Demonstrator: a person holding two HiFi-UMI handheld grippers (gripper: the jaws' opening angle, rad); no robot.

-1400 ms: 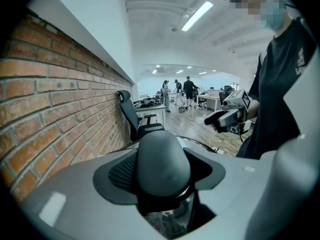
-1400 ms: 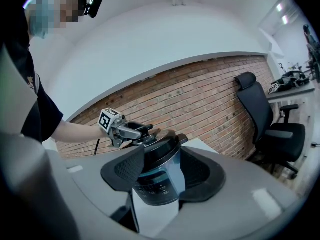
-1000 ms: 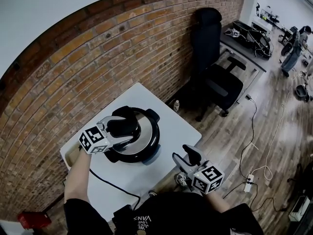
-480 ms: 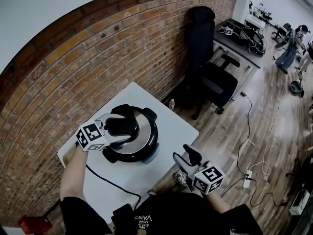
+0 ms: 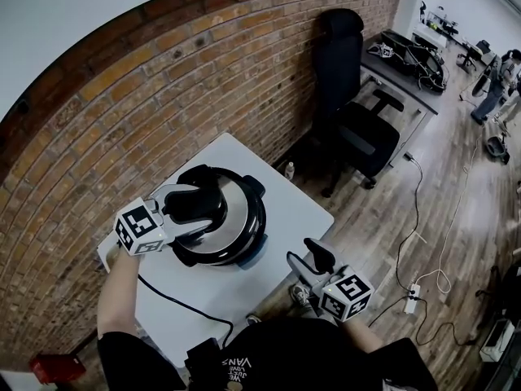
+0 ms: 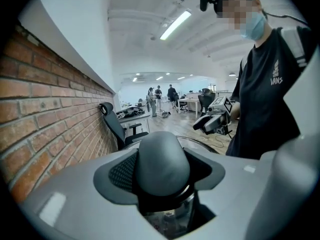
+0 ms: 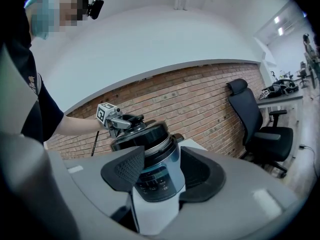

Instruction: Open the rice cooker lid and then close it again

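Observation:
A rice cooker (image 5: pixel 254 253) stands on a small white table (image 5: pixel 289 206) by the brick wall. My left gripper (image 5: pixel 189 208) is shut on the black handle (image 6: pixel 162 166) of its dark, steel-rimmed lid (image 5: pixel 232 222). In the right gripper view the lid (image 7: pixel 142 134) sits tilted above the pale blue pot body (image 7: pixel 159 176), raised on the left gripper's side. My right gripper (image 5: pixel 306 257) hangs off the table's front right corner, open and holding nothing. In its own view the right gripper (image 7: pixel 157 169) frames the cooker's control panel from a distance.
A black power cord (image 5: pixel 175 298) runs from the cooker across the table toward me. The brick wall (image 5: pixel 163 96) is close behind. A black office chair (image 5: pixel 354 120) stands to the right, with a small bottle (image 5: pixel 290 170) on the wooden floor. Desks and people are far off.
My left gripper has moved left and a little up with the lid handle in it, and the lid has tilted off the pot. The right gripper has barely moved.

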